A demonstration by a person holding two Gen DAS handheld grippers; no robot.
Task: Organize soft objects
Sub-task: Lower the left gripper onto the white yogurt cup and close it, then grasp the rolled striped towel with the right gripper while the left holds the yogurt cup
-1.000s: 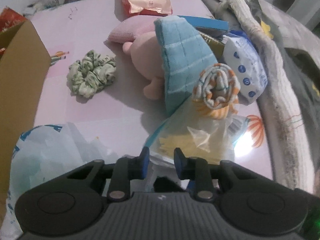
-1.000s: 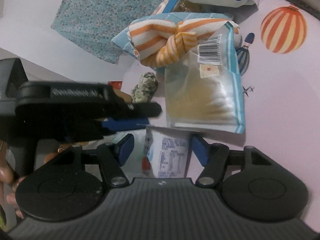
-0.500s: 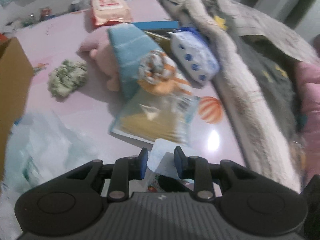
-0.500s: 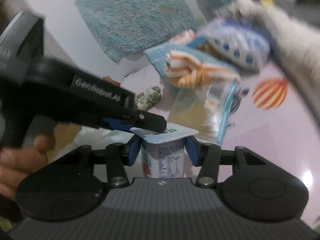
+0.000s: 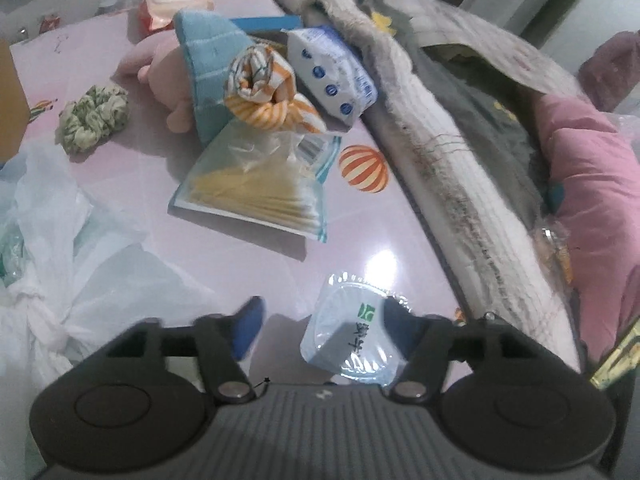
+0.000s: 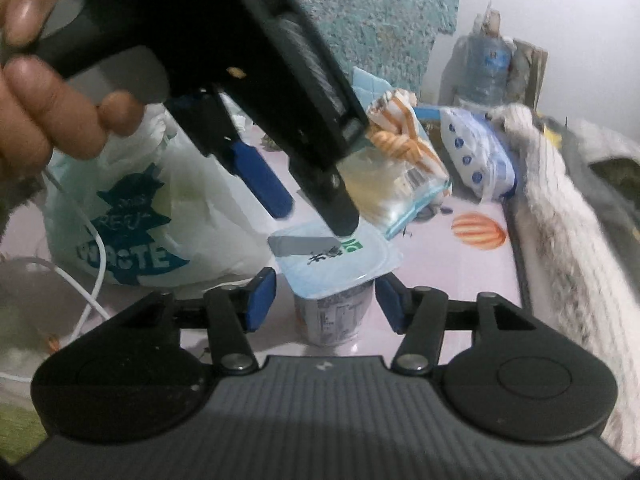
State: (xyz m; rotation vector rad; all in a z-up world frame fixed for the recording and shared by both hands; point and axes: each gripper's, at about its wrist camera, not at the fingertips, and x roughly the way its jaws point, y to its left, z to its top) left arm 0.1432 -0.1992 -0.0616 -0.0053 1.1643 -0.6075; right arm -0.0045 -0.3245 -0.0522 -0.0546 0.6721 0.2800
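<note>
A white yogurt cup with a pale blue foil lid stands upright on the pink table. My right gripper straddles it, jaws opening, with a gap at each pad. My left gripper hangs over the lid, jaws opening wide and gripping nothing; in the right wrist view one of the left gripper's fingers reaches the lid. Farther back lie an orange-striped rolled cloth, a blue towel, a pink plush and a green scrunchie.
A zip bag of yellow sheets, a blue-dotted tissue pack and a pink wipes pack share the table. A white plastic bag sits at the left, by a cardboard box. A grey-white blanket lines the right edge.
The left jaws, nearly shut on the lid's edge before, have spread wide. The right gripper has rolled upright with the cup, and its pads have come off it. Both moved toward the blanket.
</note>
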